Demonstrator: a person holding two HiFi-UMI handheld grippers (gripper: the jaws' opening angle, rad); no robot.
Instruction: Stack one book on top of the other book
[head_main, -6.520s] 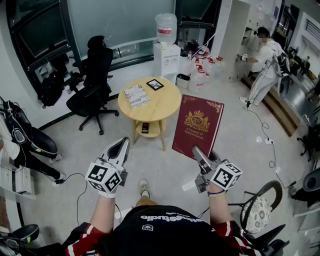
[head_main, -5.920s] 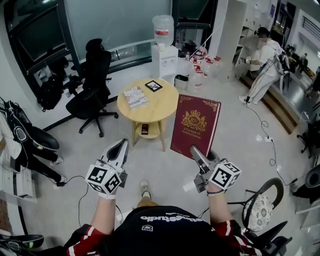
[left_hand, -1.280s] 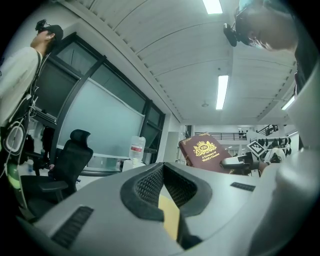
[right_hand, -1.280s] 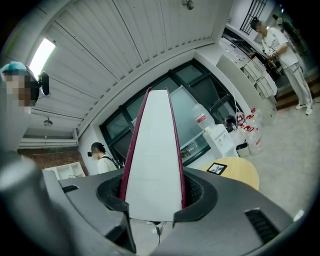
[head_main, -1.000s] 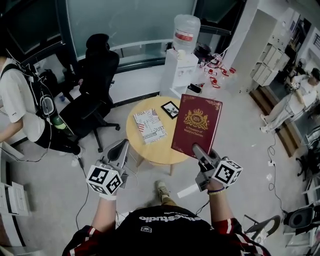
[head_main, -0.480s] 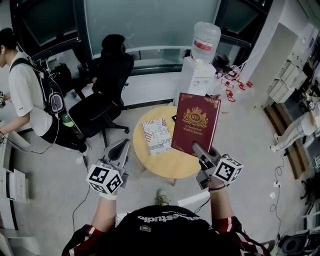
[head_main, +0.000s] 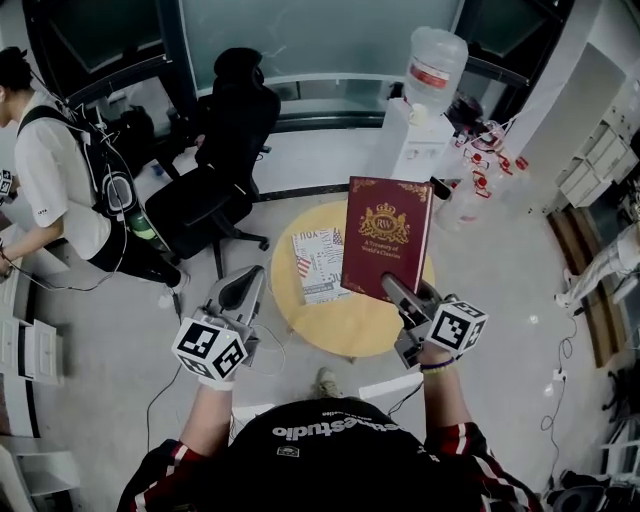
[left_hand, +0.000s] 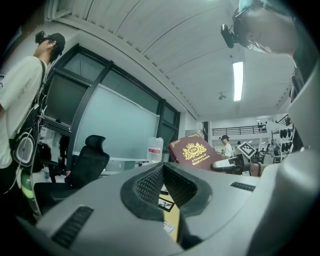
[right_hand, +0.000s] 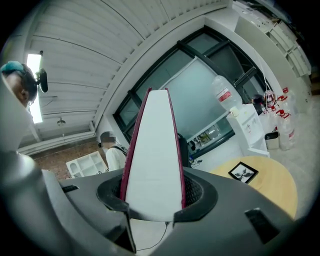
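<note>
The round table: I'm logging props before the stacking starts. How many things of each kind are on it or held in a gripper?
Books: 2, the red book clamped in the right gripper, the patterned book flat on the table
Framed picture: 1, on the table
Total: 3

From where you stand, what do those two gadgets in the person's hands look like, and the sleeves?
The left tool and right tool are grey plastic wedges with dark ribbed pads; each carries a white cube with black square markers. The sleeves are red with white stripes, on a black shirt. A dark band circles the right wrist.
</note>
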